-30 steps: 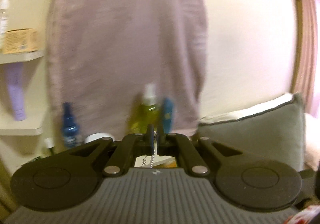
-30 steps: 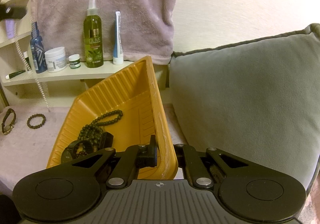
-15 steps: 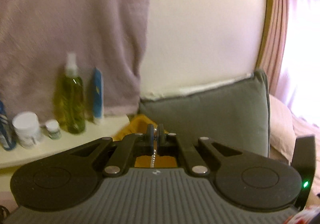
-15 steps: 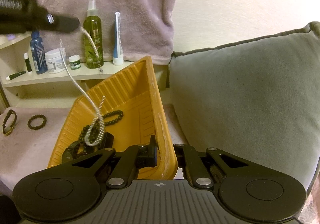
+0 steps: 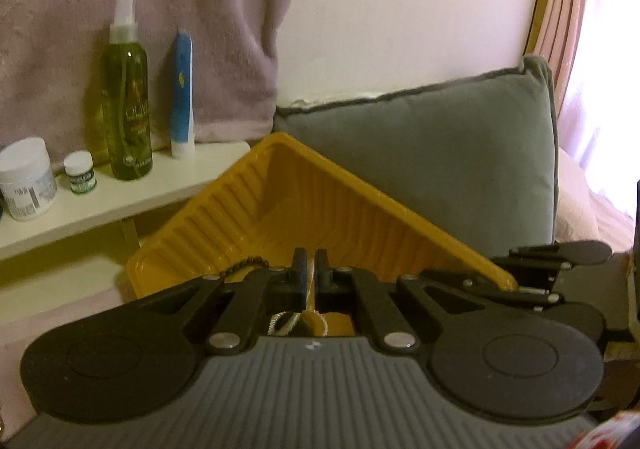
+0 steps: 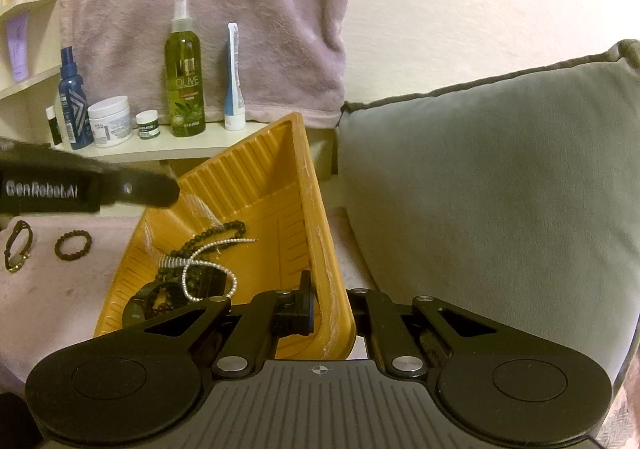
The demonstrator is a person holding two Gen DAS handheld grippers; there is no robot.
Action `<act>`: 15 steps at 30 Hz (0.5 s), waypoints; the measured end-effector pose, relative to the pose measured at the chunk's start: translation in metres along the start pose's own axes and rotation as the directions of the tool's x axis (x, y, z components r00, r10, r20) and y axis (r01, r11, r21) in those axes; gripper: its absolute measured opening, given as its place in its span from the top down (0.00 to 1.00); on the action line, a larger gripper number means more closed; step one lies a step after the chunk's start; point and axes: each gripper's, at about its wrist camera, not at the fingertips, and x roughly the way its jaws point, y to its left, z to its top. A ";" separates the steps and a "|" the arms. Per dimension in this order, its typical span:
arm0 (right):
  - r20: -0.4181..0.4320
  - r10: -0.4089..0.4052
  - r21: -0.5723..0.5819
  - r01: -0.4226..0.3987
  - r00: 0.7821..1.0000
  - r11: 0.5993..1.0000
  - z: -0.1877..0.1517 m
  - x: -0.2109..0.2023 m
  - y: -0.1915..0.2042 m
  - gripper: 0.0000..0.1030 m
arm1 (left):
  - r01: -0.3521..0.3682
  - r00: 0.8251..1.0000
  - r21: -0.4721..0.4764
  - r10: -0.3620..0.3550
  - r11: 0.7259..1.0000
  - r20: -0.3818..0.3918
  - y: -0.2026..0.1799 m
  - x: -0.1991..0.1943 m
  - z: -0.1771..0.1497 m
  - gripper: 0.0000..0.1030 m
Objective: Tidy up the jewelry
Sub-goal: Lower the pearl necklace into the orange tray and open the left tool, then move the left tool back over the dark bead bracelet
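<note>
Two grippers work at our yellow tray (image 6: pixel 304 185). Our right gripper (image 6: pixel 320 313) pinches the tray's near right rim. Our left gripper (image 5: pixel 311 276), over the tray's left side, is closed on a silver chain (image 6: pixel 208 269), whose lower loops lie on black beads (image 6: pixel 216 233) inside. Left of the tray, on the pink cloth (image 6: pixel 52 289), lies a bead bracelet (image 6: pixel 73 245).

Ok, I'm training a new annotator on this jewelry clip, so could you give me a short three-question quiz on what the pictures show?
1. True or false: the right gripper is shut on the yellow tray's rim.
2. Which lies outside the tray? A silver chain; B beaded bracelet; C black bead necklace.
3. What does the left gripper hold?
Key: 1 true; 2 B; 3 the silver chain.
</note>
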 end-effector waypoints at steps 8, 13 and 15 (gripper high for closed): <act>0.001 0.001 -0.003 -0.001 1.000 1.000 -0.001 -0.001 -0.001 0.94 | -0.039 0.999 -0.037 0.040 0.999 0.024 0.009 -0.011 -0.008 0.91; 0.002 0.000 -0.005 0.000 1.000 1.000 -0.001 -0.001 -0.001 0.94 | -0.130 0.988 -0.080 0.136 0.988 0.071 0.030 -0.032 -0.014 0.87; 0.002 0.000 -0.006 0.000 1.000 1.000 -0.001 -0.001 -0.001 0.94 | -0.190 0.976 -0.096 0.198 0.977 0.088 0.040 -0.042 -0.018 0.85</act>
